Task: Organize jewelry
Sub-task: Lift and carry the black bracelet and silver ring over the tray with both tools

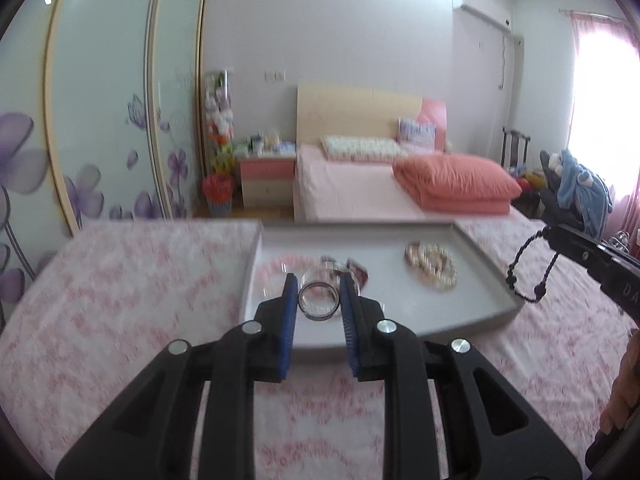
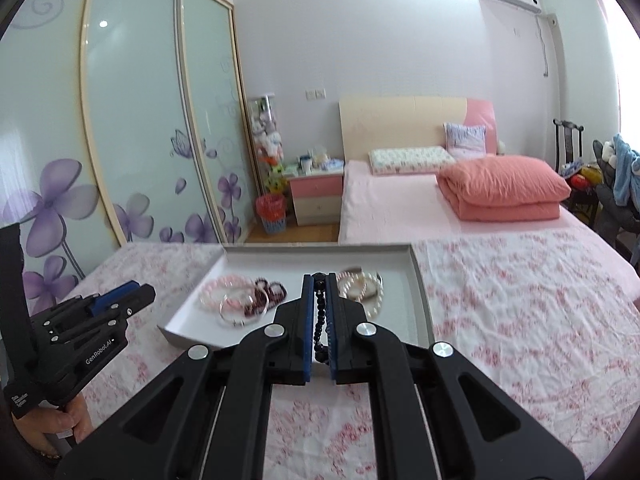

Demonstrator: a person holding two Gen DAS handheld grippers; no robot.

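Left wrist view: I count one grey tray (image 1: 472, 256) on the pink floral bedspread (image 1: 120, 300), and two grippers in frame. My left gripper (image 1: 319, 296) has its jaws narrowed around one clear bangle (image 1: 320, 300), blue pads touching both sides, so I read it as pinched and lifted off the tray. My right gripper (image 1: 560, 236) enters from the right edge, clamped tight on one black beaded bracelet (image 1: 528, 272) that dangles in a loop over the tray's right rim. In the tray: one pearl bracelet pile (image 1: 432, 266) at the right; at least one pink bead bracelet (image 1: 280, 266) and something dark red (image 1: 360, 274), both half hidden behind my fingers and blurred, so no firm count there. Right wrist view fills that in: pink bead bracelet (image 2: 224, 292), one dark red bead cluster (image 2: 268, 296), one more clear bangle (image 2: 240, 308) lying flat, pearls (image 2: 360, 286) on the right side of the tray (image 2: 420, 280). Right gripper (image 2: 320, 284) points slightly down at the tray with the jaws squeezed onto the black beaded bracelet (image 2: 320, 320), the string running down between the pads. Left gripper (image 2: 120, 292) shows at the left, side-on and tipped up, with a hand (image 2: 60, 428) around its handle at the bottom corner; its fingertips are hard to make out and the bangle it holds is not visible from here. Both pictures are soft with motion blur.
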